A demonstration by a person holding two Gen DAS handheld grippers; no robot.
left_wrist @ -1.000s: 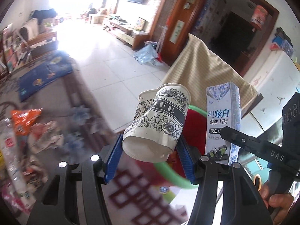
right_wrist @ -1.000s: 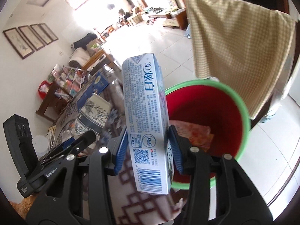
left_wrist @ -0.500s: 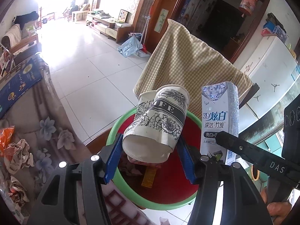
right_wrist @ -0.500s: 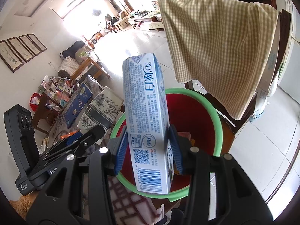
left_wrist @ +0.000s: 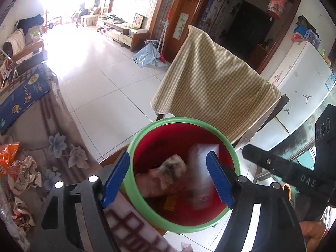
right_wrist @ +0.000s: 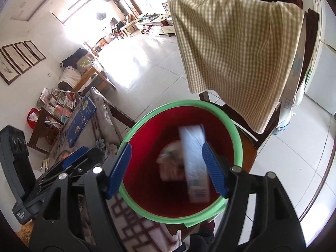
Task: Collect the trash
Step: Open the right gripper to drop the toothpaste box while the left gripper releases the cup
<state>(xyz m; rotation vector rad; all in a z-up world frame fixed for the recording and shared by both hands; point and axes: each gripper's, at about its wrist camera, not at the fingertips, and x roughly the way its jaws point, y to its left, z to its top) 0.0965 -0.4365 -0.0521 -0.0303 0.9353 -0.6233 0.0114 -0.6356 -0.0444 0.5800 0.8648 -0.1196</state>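
A red bucket with a green rim [left_wrist: 134, 145] [right_wrist: 237, 134] stands below both grippers. My left gripper [left_wrist: 167, 180] is open and empty above it. My right gripper [right_wrist: 168, 169] is open and empty above it too. A paper cup with a flower print [left_wrist: 170, 168] [right_wrist: 168, 157] is inside the bucket, blurred. A white and blue toothpaste box [left_wrist: 200, 176] [right_wrist: 195, 163] is inside the bucket beside the cup, also blurred. More trash lies under them at the bucket's bottom.
A chair draped with a checked cloth [left_wrist: 212, 88] [right_wrist: 237, 48] stands right behind the bucket. Crumpled paper [left_wrist: 25, 174] and an orange wrapper [left_wrist: 8, 157] lie on the flowered tablecloth at the left. A white fridge [left_wrist: 302, 84] stands at the right.
Both grippers opened over the bucket. The cup left my left gripper and the toothpaste box left my right gripper; both are now inside the bucket.
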